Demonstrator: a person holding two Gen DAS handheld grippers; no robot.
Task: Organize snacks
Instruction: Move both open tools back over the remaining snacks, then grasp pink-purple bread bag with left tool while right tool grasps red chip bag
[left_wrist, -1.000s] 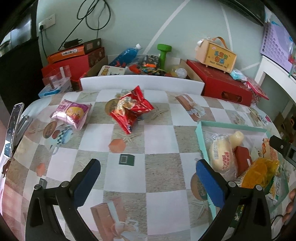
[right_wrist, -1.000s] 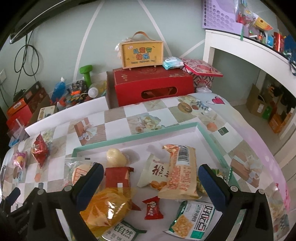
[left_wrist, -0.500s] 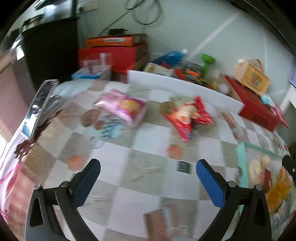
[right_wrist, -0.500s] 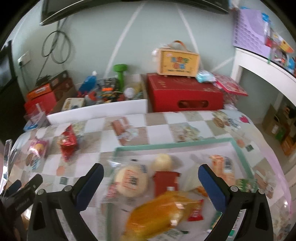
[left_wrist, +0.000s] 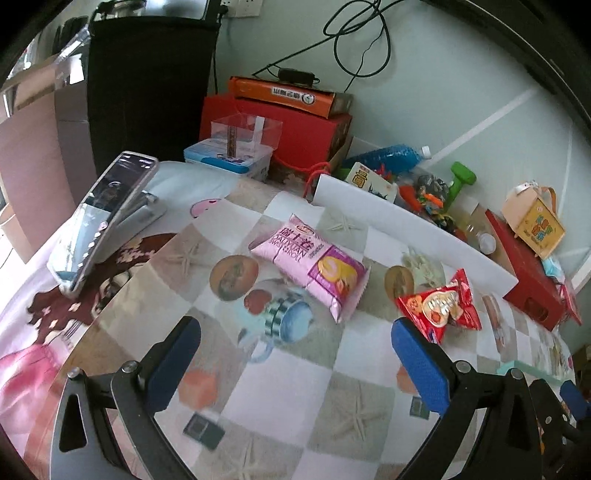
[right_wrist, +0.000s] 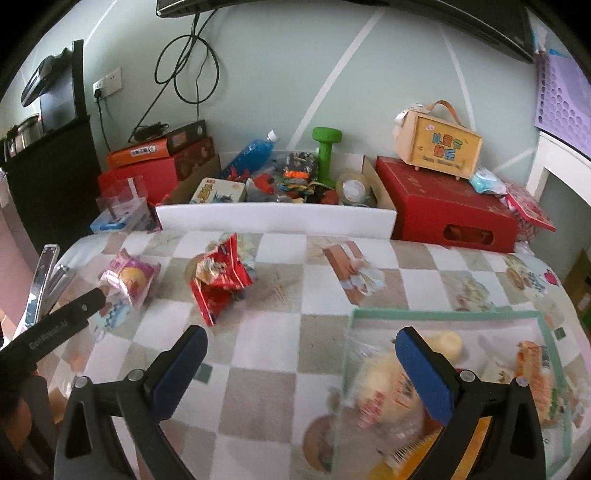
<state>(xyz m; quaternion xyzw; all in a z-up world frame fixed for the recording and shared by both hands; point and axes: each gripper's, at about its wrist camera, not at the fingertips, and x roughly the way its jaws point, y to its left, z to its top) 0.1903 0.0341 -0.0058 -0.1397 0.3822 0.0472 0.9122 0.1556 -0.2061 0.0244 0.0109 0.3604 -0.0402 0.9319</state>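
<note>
A pink snack packet (left_wrist: 312, 266) lies on the checked tablecloth, ahead of my open, empty left gripper (left_wrist: 295, 363). A red snack packet (left_wrist: 441, 308) lies to its right, just beyond the right fingertip (left_wrist: 415, 360). In the right wrist view the pink packet (right_wrist: 129, 277) and red packet (right_wrist: 218, 282) lie far left. My right gripper (right_wrist: 301, 371) is open and empty, at the left edge of the green-rimmed tray (right_wrist: 406, 314), which holds several snacks (right_wrist: 384, 384). The left gripper's finger (right_wrist: 59, 325) shows at the left.
A phone on a stand (left_wrist: 107, 214) sits at the table's left edge. A white-fronted box of clutter (right_wrist: 277, 192), red boxes (right_wrist: 450, 206) and a small yellow case (right_wrist: 439, 144) line the wall behind the table.
Both grippers have swung left, away from the tray. The pink and red packets now sit closer and more central in the left view; the tray has slid to the right in both views.
</note>
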